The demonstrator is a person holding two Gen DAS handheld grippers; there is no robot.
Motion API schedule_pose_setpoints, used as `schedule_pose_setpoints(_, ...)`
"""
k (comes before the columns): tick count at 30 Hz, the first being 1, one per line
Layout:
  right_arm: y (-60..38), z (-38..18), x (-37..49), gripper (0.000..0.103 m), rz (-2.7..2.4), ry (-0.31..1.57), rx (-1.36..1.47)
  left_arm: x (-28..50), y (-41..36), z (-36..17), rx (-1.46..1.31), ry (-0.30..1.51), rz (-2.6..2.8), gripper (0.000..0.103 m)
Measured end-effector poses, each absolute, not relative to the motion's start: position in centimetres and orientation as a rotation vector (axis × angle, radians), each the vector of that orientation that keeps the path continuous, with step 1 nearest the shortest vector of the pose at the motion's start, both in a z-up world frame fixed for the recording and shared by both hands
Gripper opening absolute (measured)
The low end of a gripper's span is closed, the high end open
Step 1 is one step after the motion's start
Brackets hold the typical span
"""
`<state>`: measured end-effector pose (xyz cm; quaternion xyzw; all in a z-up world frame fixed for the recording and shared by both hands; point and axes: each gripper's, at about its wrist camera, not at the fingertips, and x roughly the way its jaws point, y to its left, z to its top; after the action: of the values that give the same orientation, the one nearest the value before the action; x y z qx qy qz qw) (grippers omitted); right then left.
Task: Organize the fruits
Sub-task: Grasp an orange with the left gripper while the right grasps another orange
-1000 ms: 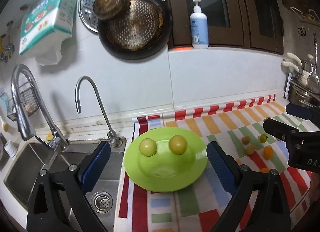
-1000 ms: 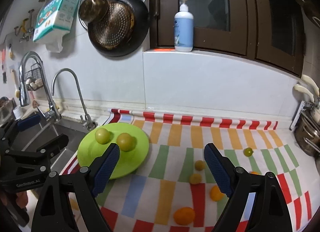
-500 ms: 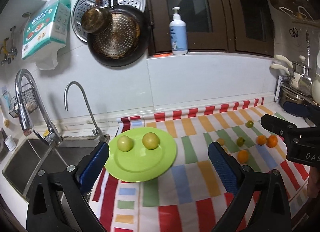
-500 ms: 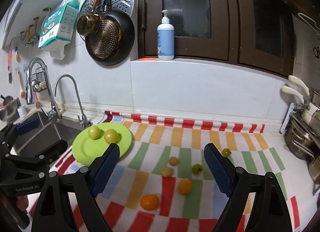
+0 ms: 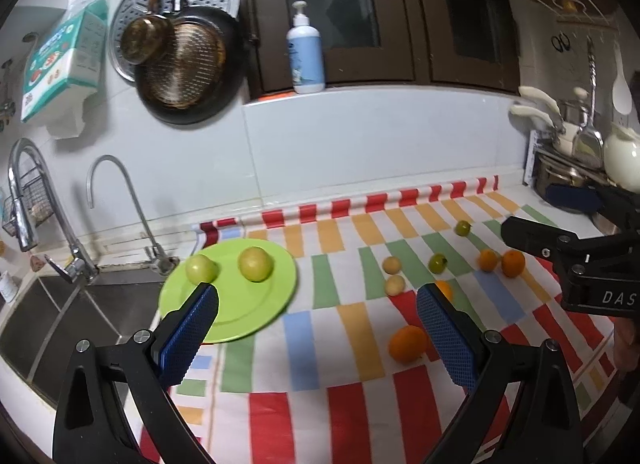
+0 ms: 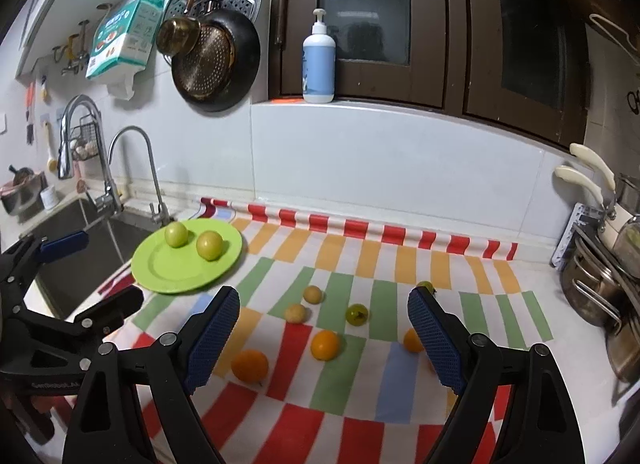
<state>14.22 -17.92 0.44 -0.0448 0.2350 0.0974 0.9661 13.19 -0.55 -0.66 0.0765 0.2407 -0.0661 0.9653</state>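
A green plate [image 5: 256, 304] [image 6: 168, 268] sits at the left of the striped cloth and holds two yellow-green fruits [image 5: 255, 263] [image 6: 209, 245]. Several small orange, yellow and green fruits lie loose on the cloth to the right, among them an orange [image 5: 407, 343] [image 6: 249, 365] and a green one [image 6: 356, 314]. My left gripper [image 5: 316, 304] is open and empty, above the cloth between plate and loose fruits. My right gripper [image 6: 323, 312] is open and empty above the loose fruits; it also shows at the right edge of the left wrist view [image 5: 568, 223].
A sink [image 5: 48, 316] with two taps [image 5: 120, 199] lies left of the plate. Pots and a rack [image 6: 600, 284] stand at the right. A soap bottle [image 6: 319, 59] is on the sill; pans [image 6: 216, 59] hang on the wall.
Both grippers have pulled back and swung right, away from the plate. The loose fruits now show between the fingers of both. Both stay open and empty.
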Motion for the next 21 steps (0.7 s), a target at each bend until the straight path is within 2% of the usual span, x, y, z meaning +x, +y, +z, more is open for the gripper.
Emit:
schedule_pose_setpoints(5,-18.6,-1.4,15.4,0.087,0.241,0.511,-0.134,13.9,-2.2,-2.6,0.174,0.513,-0.178,0.100)
schedule_pose_setpoints(9,-19.1,-2.9,16.7,0.087,0.280,0.546,-0.155,15.0,-3.3,-4.3,0.169,0.567,-0.206,0.092)
schedule_pose_setpoints(13,-19.3,-4.6,18.0,0.086,0.324,0.585,-0.164,15.9,-4.3,-5.7,0.186,0.619,-0.244,0.089)
schedule_pose_setpoints(21,-19.6,-8.0,21.0,0.076,0.378,0.688,-0.145,18.1,-5.9,-8.4,0.193,0.729,-0.316,0.075)
